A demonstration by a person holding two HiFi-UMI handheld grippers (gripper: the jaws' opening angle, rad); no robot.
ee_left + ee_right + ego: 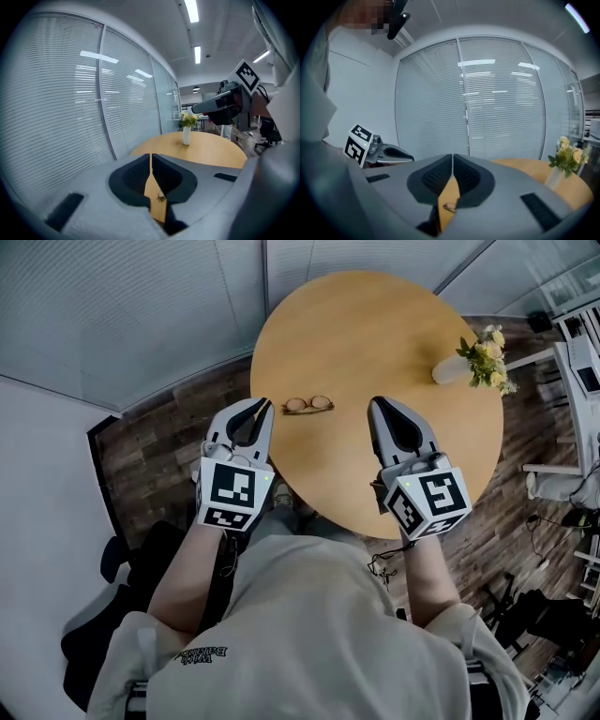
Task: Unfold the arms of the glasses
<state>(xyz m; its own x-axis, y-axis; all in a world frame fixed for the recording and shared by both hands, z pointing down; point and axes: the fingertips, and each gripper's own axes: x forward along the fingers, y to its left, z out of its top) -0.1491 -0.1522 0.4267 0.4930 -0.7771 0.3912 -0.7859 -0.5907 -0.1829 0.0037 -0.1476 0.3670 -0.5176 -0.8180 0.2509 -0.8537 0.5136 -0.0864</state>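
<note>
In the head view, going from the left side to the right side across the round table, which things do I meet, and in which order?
left gripper → glasses → right gripper → vase of yellow flowers
</note>
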